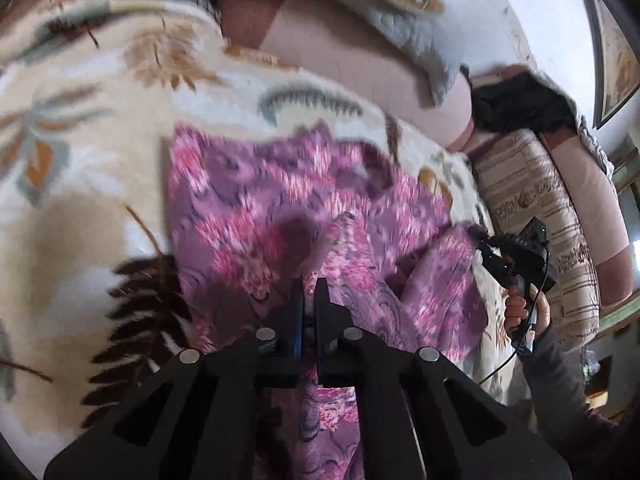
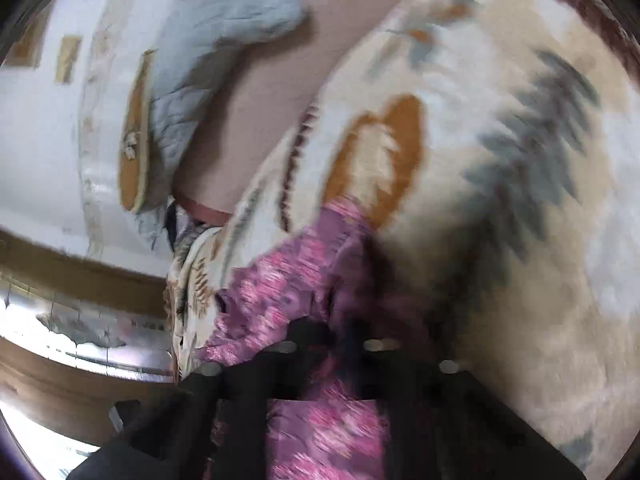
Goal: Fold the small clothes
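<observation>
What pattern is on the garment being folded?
Pink and purple floral print on the garment, clearest in the left wrist view.

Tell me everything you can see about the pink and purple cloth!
The pink and purple cloth is soft, thin-looking fabric with a blotchy flower pattern. It lies rumpled and partly folded on a cream blanket printed with leaves. The left gripper is shut on its near edge, so a strip hangs below the fingers. The right gripper is shut on a raised corner. The pictures are blurred.

left tool [image 1: 309, 286]: jaws closed, angled down | right tool [image 1: 478, 240]: closed, hand-held [image 1: 522, 312]
</observation>
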`<act>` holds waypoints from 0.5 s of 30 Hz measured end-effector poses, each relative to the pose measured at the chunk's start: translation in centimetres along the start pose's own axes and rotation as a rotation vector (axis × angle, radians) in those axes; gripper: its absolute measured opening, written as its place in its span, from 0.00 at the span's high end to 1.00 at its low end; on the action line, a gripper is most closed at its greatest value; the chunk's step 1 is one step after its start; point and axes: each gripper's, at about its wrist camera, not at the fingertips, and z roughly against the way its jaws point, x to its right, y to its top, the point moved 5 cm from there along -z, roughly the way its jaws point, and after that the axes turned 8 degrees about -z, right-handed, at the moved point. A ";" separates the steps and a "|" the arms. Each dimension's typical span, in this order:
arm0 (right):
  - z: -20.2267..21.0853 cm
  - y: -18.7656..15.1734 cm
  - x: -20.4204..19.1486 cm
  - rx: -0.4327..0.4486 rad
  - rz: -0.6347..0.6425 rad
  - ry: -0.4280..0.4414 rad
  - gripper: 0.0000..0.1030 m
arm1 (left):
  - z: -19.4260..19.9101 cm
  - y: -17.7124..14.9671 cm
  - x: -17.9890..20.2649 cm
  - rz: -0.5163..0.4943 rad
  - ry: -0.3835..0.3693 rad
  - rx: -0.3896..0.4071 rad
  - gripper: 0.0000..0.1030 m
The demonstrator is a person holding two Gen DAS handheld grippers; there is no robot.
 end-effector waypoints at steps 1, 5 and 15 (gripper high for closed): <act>0.1 0.4 -0.7 0.013 -0.007 0.025 0.96 | 0.8 0.4 -0.2 0.003 0.004 0.029 0.98; 0.0 3.3 -3.8 0.085 -0.019 0.076 0.96 | 2.4 3.2 -2.6 0.092 0.039 0.114 0.98; 0.6 5.5 -1.4 0.172 -0.058 -0.058 0.46 | -1.0 2.4 -10.5 0.424 -0.002 0.073 0.95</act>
